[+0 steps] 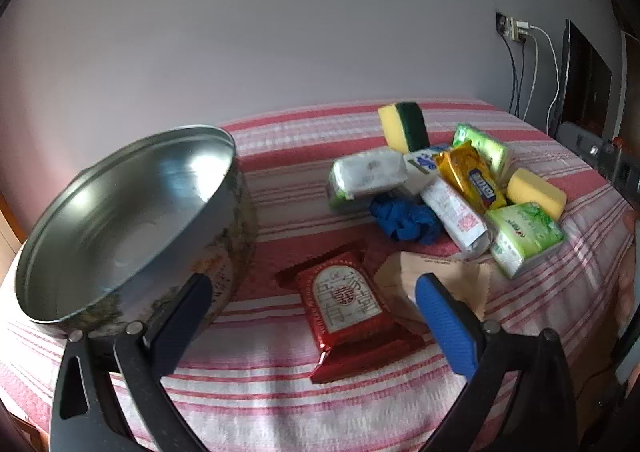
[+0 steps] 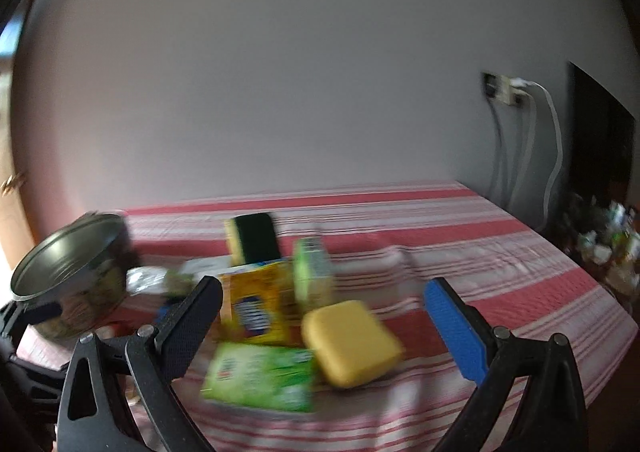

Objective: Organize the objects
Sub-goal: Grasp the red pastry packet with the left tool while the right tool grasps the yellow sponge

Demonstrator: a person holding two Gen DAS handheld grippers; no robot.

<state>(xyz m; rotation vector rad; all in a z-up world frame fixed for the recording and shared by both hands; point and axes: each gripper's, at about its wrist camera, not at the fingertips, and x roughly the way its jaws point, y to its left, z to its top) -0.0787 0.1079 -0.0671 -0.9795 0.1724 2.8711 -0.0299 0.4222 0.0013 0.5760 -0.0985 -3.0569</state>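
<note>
On the striped desk [image 1: 280, 392] both grippers, left gripper [image 1: 312, 312] and right gripper [image 2: 324, 316], gape empty, collecting seemingly unstarted; next, pinching the red packet [image 1: 348, 304] for the tin [image 1: 120, 220].

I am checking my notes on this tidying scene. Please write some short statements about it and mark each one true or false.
1. The round metal tin holds nothing. True.
2. The left gripper grips the red snack packet. False: its jaws are open; the packet lies on the striped cloth.
3. The blue glove lies inside the tin. False: it lies on the cloth beside the packets.
4. The right gripper is open and holds nothing. True.
</note>
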